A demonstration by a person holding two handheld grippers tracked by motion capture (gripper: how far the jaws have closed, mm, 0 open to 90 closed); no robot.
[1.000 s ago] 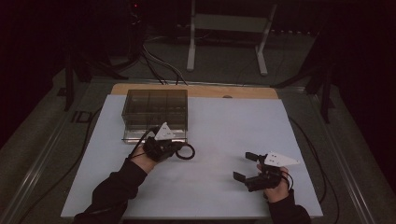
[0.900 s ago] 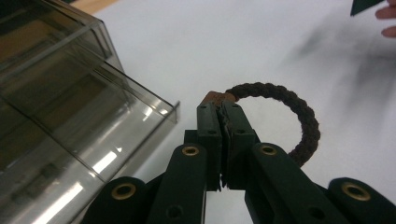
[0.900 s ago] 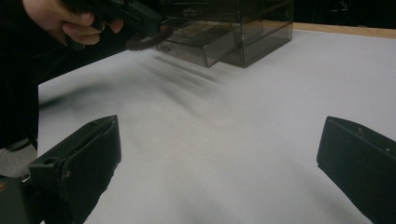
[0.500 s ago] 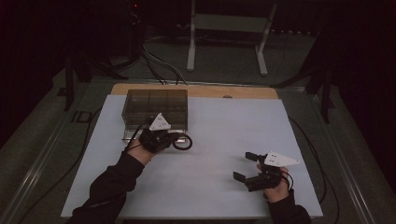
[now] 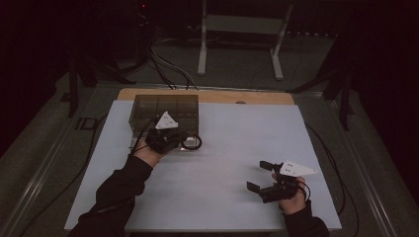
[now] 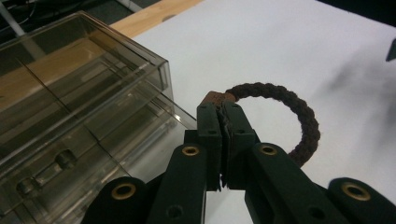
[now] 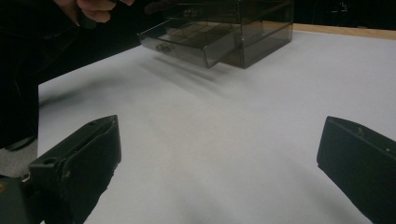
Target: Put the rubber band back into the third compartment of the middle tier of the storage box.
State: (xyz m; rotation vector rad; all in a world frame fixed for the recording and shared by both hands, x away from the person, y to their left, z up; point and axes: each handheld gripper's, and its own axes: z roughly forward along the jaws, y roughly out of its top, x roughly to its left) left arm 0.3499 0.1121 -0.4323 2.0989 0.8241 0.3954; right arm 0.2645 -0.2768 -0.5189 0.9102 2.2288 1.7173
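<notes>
The left gripper (image 6: 219,140) is closed on a dark braided hair tie (image 6: 289,116), pinching it at the brown joint where the cord's ends meet. The ring stands out ahead of the jaws and off to their right, hanging clear above the white desk (image 5: 237,148). Just left of the gripper sits a smoky clear plastic drawer box (image 6: 79,107), with one drawer (image 7: 187,44) pulled out toward the person.

The hair tie looks light, soft and a little springy; it should sag or twist rather than hold a line, so the joint is probably the firmest place to grip. As a loop it has no real long axis; its open face tilts upward and toward the camera, and the ring extends away from the jaws.

The right gripper (image 5: 264,178) rests low over the desk, well apart from the box, jaws spread wide and holding nothing.
</notes>
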